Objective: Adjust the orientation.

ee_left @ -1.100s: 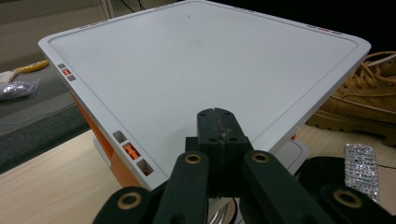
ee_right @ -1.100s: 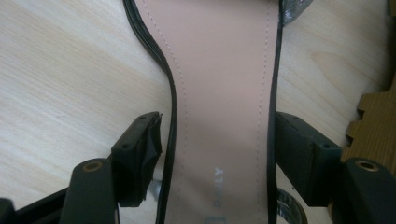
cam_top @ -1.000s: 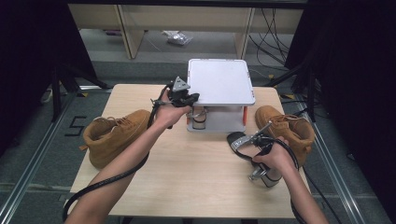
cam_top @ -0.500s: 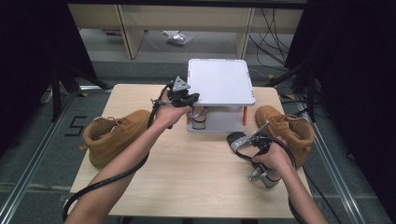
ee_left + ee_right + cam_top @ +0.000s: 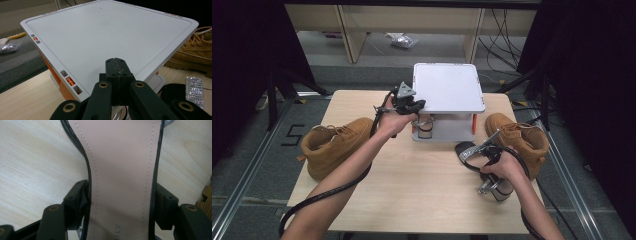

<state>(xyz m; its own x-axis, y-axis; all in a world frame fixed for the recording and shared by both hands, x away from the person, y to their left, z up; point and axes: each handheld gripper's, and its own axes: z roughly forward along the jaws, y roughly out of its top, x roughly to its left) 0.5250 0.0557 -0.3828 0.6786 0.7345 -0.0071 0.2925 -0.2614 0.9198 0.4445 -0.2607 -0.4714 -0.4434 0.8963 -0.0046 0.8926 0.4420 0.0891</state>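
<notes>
A black high-heeled sandal (image 5: 468, 150) with a silver block heel lies at the table's right. Its tan insole (image 5: 120, 165) runs up between the jaws of my right gripper (image 5: 486, 159), whose pads (image 5: 77, 200) sit against both edges of the sole. Those jaws have just opened a little, with the sandal still gripped between them. My left gripper (image 5: 418, 106) is shut on nothing. Its tips (image 5: 116, 65) hover over the near left corner of a white two-level stand (image 5: 105, 35).
A tan boot (image 5: 337, 145) lies at the table's left and another (image 5: 517, 137) at its right, beside my right hand. A second sandal with a sparkly strap (image 5: 195, 90) sits under the stand's top (image 5: 447, 87). Bare wood (image 5: 412, 185) spans the front of the table.
</notes>
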